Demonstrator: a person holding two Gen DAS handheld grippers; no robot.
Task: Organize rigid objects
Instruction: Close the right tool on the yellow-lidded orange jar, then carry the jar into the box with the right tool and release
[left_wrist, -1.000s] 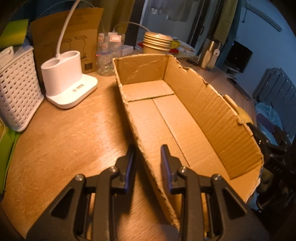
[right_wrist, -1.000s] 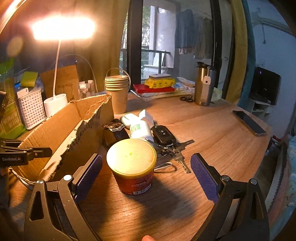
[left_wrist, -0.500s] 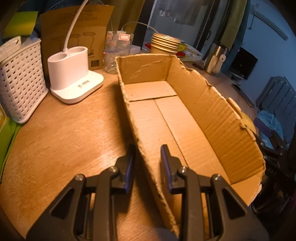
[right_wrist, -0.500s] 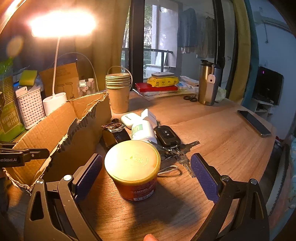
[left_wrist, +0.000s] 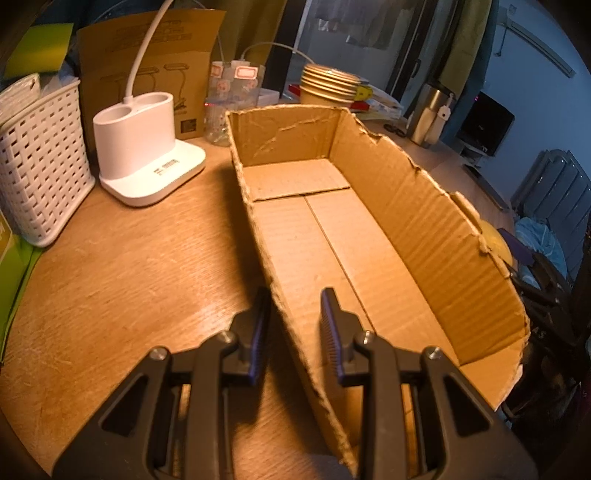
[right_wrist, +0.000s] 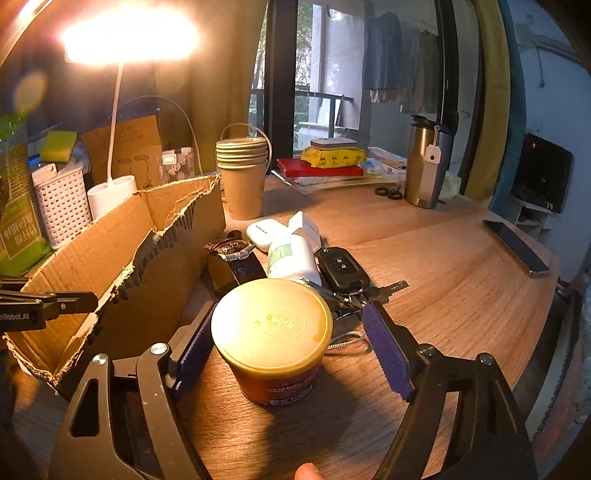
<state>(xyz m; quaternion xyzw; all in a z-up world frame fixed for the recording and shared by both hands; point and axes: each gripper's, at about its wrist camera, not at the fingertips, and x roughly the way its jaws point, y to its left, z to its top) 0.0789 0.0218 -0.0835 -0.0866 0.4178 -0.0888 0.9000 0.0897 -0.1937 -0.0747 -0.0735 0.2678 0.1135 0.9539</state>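
Note:
A red can with a yellow lid (right_wrist: 271, 328) stands on the wooden table between the fingers of my right gripper (right_wrist: 288, 312). Its jaws are closing; a gap still shows beside the right pad (right_wrist: 384, 350). Behind the can lie a watch (right_wrist: 231, 254), a white bottle (right_wrist: 291, 258), a car key with a key bunch (right_wrist: 341, 266) and a white case (right_wrist: 260, 230). My left gripper (left_wrist: 295, 295) is shut on the torn near wall of the empty cardboard box (left_wrist: 424, 229). The right wrist view shows the box (right_wrist: 110, 251) left of the can.
A white lamp base (left_wrist: 144, 147) and a white basket (left_wrist: 40, 162) stand left of the box. Stacked paper cups (right_wrist: 243, 177), a steel tumbler (right_wrist: 424, 162) and books sit at the back. A phone (right_wrist: 515, 245) lies near the right table edge.
My right gripper's jaws have narrowed around the can, and the can sits deeper between them. The left gripper keeps its hold on the box wall.

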